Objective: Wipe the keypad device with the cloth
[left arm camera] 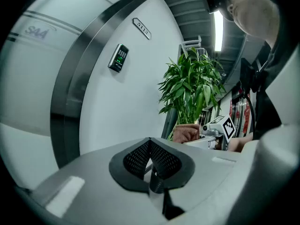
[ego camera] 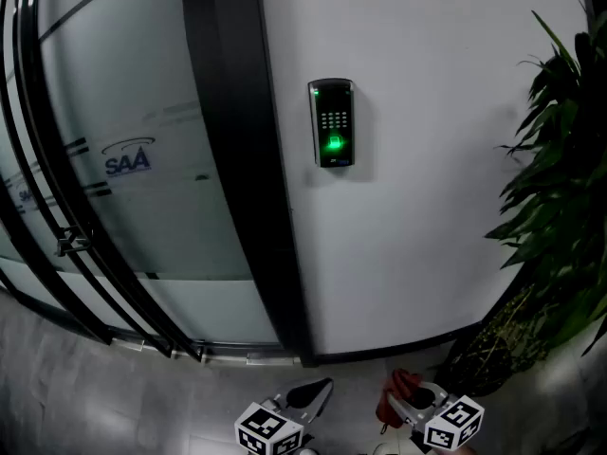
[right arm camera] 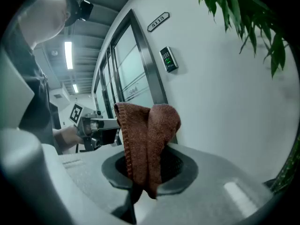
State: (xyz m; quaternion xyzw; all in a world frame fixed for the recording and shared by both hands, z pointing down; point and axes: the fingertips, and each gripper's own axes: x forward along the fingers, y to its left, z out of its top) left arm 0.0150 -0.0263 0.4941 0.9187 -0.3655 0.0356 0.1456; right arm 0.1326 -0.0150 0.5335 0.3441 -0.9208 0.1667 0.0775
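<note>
Our right tongs (right arm camera: pixel 149 170) are clamped on the brown cloth (right arm camera: pixel 147 135); our left tongs (left arm camera: pixel 151 163) are pressed together on nothing. Both hang low, while the keypad device (ego camera: pixel 332 123) sits well above on the white wall (ego camera: pixel 427 159), upright, long axis vertical, up and slightly left of the cloth. Bare wall surrounds it; the plant (ego camera: pixel 560 207) crowds the right, the dark door frame (ego camera: pixel 237 159) the left.

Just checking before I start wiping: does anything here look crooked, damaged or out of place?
Nothing stands out. The keypad device sits flat on the white wall, lit green, with no damage that shows from here. The cloth is folded and clamped in the right gripper; the left gripper is shut and empty.
</note>
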